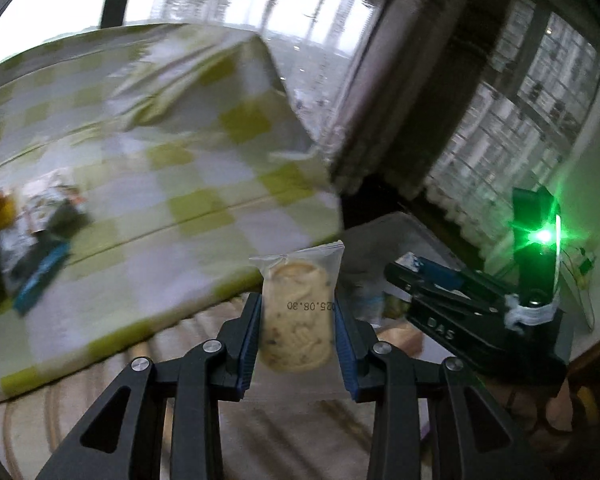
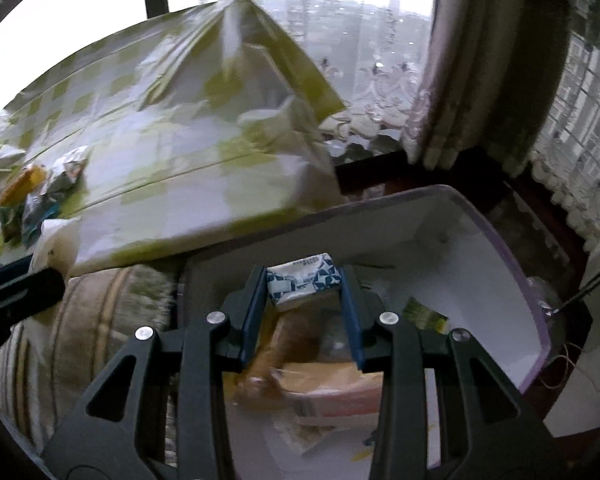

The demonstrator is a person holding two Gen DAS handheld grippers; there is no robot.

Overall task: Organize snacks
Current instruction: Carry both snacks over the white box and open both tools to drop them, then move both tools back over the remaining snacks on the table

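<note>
In the left wrist view, the left gripper (image 1: 296, 328) is closed partway on a wrapped cookie (image 1: 298, 312), its blue pads pressing both sides of the clear packet, which stands upright with a printed date across the biscuit. The packet hangs above a striped cushion (image 1: 100, 408) just in front of the edge of a green-and-white checked cloth (image 1: 172, 168). Far to the left on that cloth lies a blurred pile of snack packets (image 1: 32, 232). To the right, the right gripper (image 1: 410, 270) reaches over a pale bin (image 1: 380, 236), with a green light glowing on its body and a blue-and-white item showing at its tip. In the right wrist view, the right gripper (image 2: 304, 280) is clamped on a small blue-and-white patterned packet (image 2: 304, 282), held between both pads near the fingertips. It hangs over the open white storage bin (image 2: 460, 248), which already holds orange and yellow packages (image 2: 320, 380), blurred. The checked cloth (image 2: 180, 152) lies behind the bin, with the remaining snack packets (image 2: 40, 192) at its left end. The left gripper's dark finger (image 2: 24, 284) shows at the left edge; its opening cannot be judged here.
</note>
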